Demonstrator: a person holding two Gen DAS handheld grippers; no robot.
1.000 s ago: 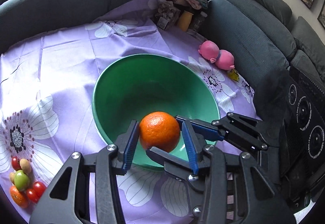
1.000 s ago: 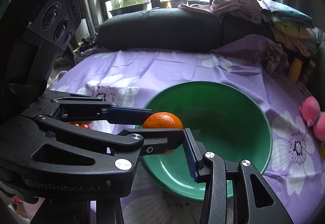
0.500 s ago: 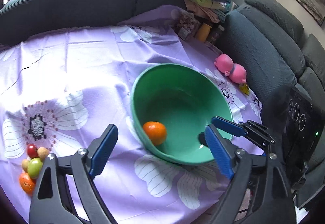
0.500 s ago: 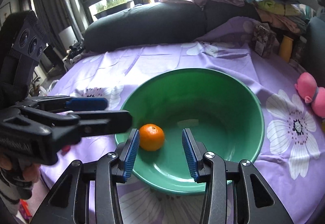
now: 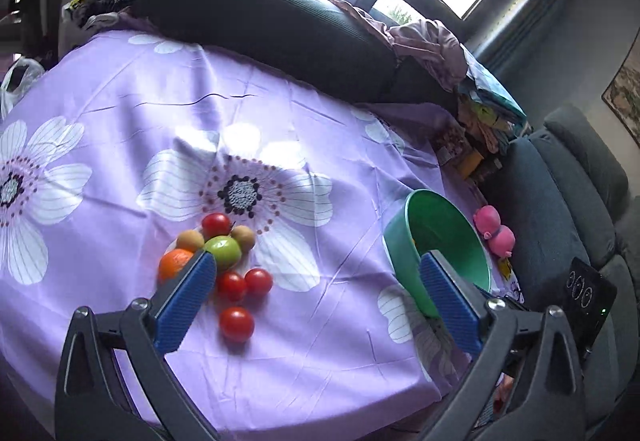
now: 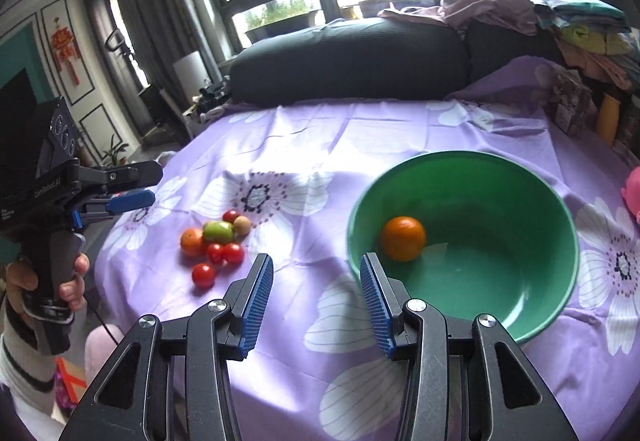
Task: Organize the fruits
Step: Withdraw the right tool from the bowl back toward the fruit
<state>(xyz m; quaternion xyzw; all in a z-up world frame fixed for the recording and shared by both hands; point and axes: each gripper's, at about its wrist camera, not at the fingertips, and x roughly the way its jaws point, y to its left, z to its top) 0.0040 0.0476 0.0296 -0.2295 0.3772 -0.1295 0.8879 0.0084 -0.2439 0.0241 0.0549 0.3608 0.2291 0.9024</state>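
A green bowl (image 6: 556, 261) stands on the surface (image 6: 320, 145), which is spread with a purple cloth printed with white flowers. One orange (image 6: 403, 238) lies inside the bowl, on the slope of its left inner wall; nothing else shows in it. In the left wrist view the bowl (image 5: 456, 237) is seen from the side and its contents are hidden behind the near rim.

The other fruit lies loose on the cloth, well left of the bowl, in a tight cluster: a green apple (image 5: 222, 252) in the middle, a second orange (image 5: 173, 263) touching its left side, two small brown fruits (image 5: 243, 237) at its far side, and four red tomatoes (image 5: 237, 324), one behind the apple and three in front.

The left gripper (image 5: 316, 291) has its jaws opening, spread wide with nothing between them, above the cloth near the cluster. The right gripper (image 6: 317, 297) has its jaws opening too, parted and empty, just short of the bowl's near-left rim.

A pink toy (image 5: 494, 233) lies beside the bowl's right side.
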